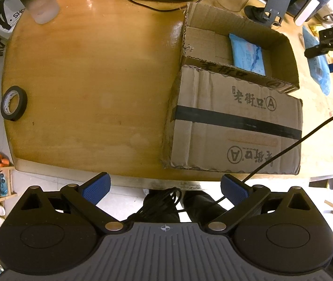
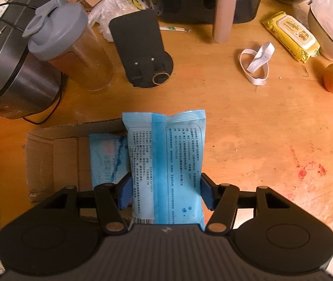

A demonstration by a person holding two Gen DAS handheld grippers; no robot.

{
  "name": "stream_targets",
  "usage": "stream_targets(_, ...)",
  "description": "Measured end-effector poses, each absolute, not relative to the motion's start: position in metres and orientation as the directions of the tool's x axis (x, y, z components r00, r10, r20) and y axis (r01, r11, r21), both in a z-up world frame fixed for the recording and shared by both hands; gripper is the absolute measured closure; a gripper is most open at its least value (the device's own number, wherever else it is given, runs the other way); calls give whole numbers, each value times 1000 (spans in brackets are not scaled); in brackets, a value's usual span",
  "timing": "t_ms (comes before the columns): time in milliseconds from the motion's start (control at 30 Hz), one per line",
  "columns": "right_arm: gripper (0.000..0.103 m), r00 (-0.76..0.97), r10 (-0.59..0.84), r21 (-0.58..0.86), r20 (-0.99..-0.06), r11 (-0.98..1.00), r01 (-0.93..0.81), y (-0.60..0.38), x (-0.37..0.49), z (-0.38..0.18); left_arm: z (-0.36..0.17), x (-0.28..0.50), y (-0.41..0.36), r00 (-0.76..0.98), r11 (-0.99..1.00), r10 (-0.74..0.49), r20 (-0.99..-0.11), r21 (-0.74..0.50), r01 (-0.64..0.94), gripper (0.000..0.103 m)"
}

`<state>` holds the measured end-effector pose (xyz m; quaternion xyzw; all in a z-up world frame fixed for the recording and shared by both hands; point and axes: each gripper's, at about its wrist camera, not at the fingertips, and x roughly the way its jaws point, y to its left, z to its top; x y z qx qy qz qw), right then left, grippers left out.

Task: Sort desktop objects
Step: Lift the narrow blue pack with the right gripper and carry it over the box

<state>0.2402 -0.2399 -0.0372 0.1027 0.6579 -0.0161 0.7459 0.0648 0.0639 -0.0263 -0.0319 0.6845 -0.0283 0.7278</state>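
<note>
**Carrying the second blue pack to the box**

While my left gripper (image 1: 165, 188) hangs idle off the table's near edge, its jaws stand wide apart with nothing between them. From this view the cardboard box (image 1: 236, 117) sits straight ahead of it, its open compartment on the far side, with one blue packet (image 1: 248, 55) already lying inside against the right wall. A roll of black tape (image 1: 14, 103) lies well to the left of the box, near the table (image 1: 96, 70) rim. I judge the left should stay clear of the box mouth.

Through the right wrist view, my right gripper (image 2: 165, 193) is clamped on a blue wipes pack (image 2: 166, 164), pads pressing both long sides, the pack pointing forward. The box (image 2: 56, 154) shows below and to the left, the first packet (image 2: 107, 157) visible inside it. To do this well I would shift left until the pack is over the free floor of the box beside that packet, lower it, and only then let go. A yellow wipes pack (image 2: 290, 36) and a white elastic band (image 2: 256, 63) wait beyond the box, to the right.
</note>
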Motion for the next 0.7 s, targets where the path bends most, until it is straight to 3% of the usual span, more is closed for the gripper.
stream_targets(700, 42, 133, 144, 159, -981, 982, 106, -173, 257, -36, -29, 67, 71, 66, 996, -93, -993, -93, -6, 0)
